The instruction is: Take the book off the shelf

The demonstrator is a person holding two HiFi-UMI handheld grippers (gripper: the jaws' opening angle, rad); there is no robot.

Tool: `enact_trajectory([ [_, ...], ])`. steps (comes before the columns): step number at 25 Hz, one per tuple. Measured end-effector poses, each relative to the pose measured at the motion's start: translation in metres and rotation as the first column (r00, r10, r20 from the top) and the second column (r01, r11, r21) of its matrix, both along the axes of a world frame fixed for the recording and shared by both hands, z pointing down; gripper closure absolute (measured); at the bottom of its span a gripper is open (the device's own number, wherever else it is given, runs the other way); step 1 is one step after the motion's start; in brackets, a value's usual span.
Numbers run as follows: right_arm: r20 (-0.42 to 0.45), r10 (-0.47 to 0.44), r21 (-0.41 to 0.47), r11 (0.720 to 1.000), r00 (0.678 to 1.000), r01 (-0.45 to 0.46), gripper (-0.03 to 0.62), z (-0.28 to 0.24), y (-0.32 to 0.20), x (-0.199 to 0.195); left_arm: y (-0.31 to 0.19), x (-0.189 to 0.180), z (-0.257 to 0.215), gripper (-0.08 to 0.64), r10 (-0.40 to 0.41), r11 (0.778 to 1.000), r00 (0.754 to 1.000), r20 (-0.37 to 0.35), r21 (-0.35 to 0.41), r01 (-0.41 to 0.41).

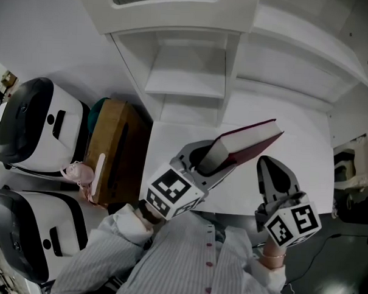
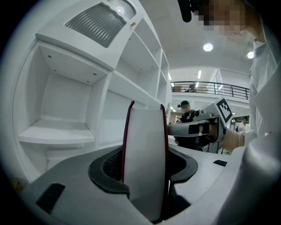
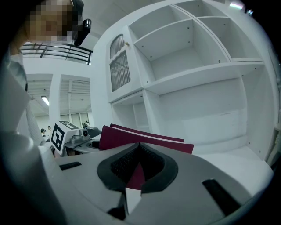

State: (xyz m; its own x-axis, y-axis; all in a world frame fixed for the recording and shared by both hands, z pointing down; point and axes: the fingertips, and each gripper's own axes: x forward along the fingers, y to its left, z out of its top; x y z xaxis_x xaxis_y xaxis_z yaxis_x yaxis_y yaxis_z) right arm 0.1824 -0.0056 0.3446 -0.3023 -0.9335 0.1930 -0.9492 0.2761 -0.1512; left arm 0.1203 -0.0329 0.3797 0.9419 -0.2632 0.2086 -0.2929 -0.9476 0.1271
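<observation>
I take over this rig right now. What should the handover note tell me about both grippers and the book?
Grippers: the left gripper is shut on the maroon book, gripping one end, and the rest points toward the shelf. The right gripper is shut with nothing between its jaws. It sits beside the book, apart from it.
Book: out of the shelf, held in the air over the white desk.
Done: the book is off the shelf.
Left: probably nothing that the task names. Keep the left grip firm until you choose where to put it down.

Book (image 1: 251, 143) end hidden (inside left hand-held gripper (image 1: 210, 156)).
</observation>
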Motion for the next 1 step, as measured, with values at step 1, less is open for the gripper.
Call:
enact_trajectory([
  [1,0.000,0.002,0.003,1.000,1.000,-0.002,0.578,-0.0004,0.0009,0.0007,-0.0002,0.0006,-0.0010,0.330,0.007,1.000,1.000,0.003,0.008,-0.007],
])
